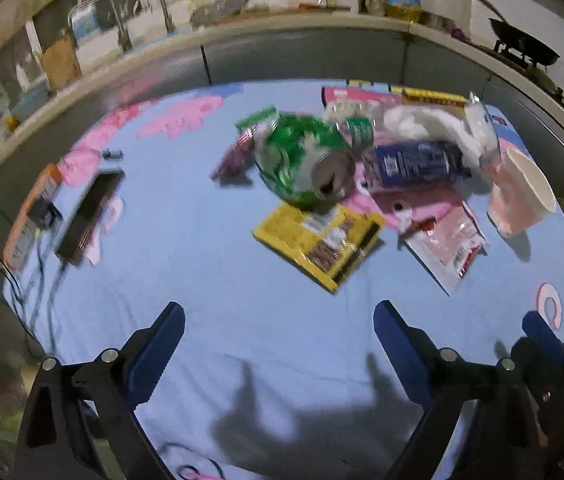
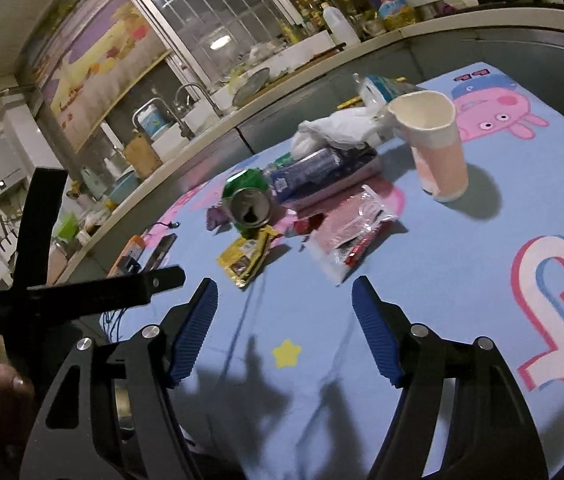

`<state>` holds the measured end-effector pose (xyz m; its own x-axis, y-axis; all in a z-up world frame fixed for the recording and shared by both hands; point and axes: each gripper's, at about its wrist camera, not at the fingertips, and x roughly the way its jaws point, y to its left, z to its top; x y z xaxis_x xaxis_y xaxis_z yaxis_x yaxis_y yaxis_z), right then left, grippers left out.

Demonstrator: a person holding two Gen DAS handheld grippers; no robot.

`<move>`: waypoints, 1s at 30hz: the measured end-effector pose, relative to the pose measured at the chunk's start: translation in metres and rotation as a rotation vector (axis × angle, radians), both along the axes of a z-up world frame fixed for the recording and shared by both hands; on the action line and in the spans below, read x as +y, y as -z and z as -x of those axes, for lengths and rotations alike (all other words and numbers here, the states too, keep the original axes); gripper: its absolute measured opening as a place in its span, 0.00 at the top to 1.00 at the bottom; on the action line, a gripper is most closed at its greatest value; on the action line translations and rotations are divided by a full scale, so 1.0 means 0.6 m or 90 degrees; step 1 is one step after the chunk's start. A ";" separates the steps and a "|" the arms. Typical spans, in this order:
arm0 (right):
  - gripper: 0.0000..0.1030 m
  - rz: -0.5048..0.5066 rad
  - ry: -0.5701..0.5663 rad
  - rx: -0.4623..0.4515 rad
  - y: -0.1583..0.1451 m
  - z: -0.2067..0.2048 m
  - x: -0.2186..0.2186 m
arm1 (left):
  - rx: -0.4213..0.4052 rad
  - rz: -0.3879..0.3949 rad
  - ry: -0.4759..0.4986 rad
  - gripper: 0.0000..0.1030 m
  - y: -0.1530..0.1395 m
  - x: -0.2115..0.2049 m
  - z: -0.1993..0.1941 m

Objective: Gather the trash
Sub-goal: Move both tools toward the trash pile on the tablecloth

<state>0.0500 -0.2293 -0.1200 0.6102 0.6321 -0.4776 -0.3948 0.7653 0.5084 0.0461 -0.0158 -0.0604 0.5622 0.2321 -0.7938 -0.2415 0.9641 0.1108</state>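
Left gripper (image 1: 277,316): spread wide, nothing between its blue pads, poised over bare blue cloth on the near side of the green can.
Right gripper (image 2: 285,294): likewise parted and empty, also short of the can, low over the cloth (image 2: 422,280).
Yellow wrapper (image 1: 318,244): nearest piece of trash, lying flat just in front of the can, its far edge tucked under it. Thin and limp; I judge it needs a pinch at a raised edge or corner.
Clear pink packet (image 1: 446,248): near the can, to its right and on the viewer's side. Slick film, likely to slip; take a crimped end.
Green can (image 1: 302,160): the landmark, on its side, open mouth toward the grippers. Looks light, dented and thin-walled; grip across the body, gently.
Blue bottle (image 1: 418,162): lying just right of the can, on a pink pack. Round, may roll; hold mid-body.
Paper cup (image 2: 436,144): upright, well right of the can. Light, easily crushed; take it at the wall below the rim.
White bag (image 2: 338,130): crumpled behind the blue bottle, beyond the can. Soft; grab any fold.
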 end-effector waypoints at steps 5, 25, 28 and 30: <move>0.28 -0.024 0.021 -0.001 -0.006 0.040 0.012 | -0.047 -0.018 0.040 0.06 -0.033 0.010 -0.005; 0.06 0.150 0.011 -0.028 -0.065 0.054 0.175 | -0.188 -0.013 0.110 0.04 -0.092 0.141 -0.029; 0.06 0.160 0.060 -0.030 -0.076 0.033 0.175 | -0.211 -0.001 0.111 0.04 -0.100 0.168 -0.044; 0.06 0.180 0.098 -0.051 -0.090 0.023 0.176 | -0.226 0.001 0.115 0.04 -0.103 0.181 -0.054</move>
<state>0.0363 -0.1237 -0.0661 0.7307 0.3789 -0.5679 -0.2938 0.9254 0.2394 0.0783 0.0930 0.0011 0.8329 0.1033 -0.5437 -0.0914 0.9946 0.0490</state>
